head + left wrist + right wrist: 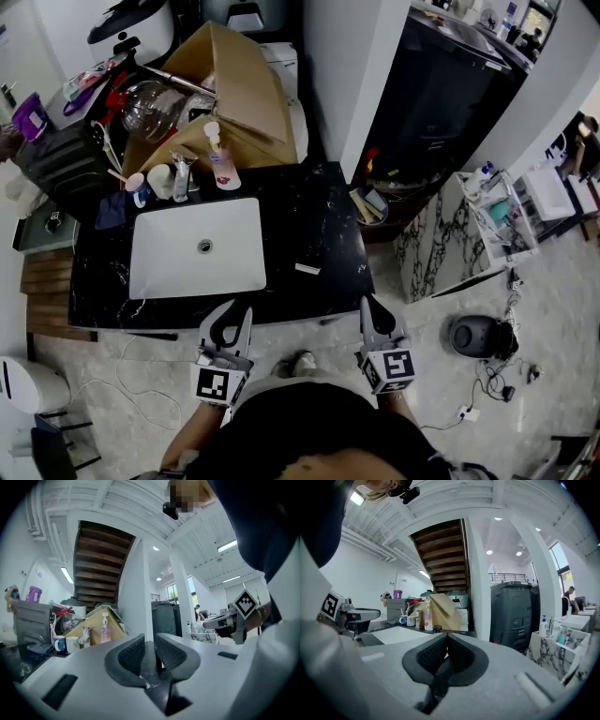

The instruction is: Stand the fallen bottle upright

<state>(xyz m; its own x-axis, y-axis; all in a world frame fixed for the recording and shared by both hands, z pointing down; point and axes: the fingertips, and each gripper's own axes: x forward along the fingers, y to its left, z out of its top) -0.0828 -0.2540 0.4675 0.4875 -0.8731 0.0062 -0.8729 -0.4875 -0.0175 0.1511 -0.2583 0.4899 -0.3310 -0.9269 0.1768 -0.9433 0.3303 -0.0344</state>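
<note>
A pump bottle (pixel 223 161) with a pink label stands upright at the back of the black counter (pixel 319 225), behind the white sink (pixel 150 272). The left gripper view shows the bottle (pixel 105 627) far off, and the right gripper view shows it (pixel 428 618) by the cardboard box. Both grippers hang in front of the counter's near edge, well short of the bottle. My left gripper (pixel 236 315) (pixel 150 640) has its jaws a narrow gap apart and empty. The pads of my right gripper (pixel 372 307) (pixel 446 637) meet at the tips, holding nothing.
A cardboard box (pixel 239 89), mugs (pixel 159 180) and a faucet (pixel 183 173) crowd the counter's back. A small flat item (pixel 307 268) lies right of the sink. A black bin (pixel 450 94) and a marble-patterned cart (pixel 469 225) stand to the right, with a round device (pixel 473 336) on the floor.
</note>
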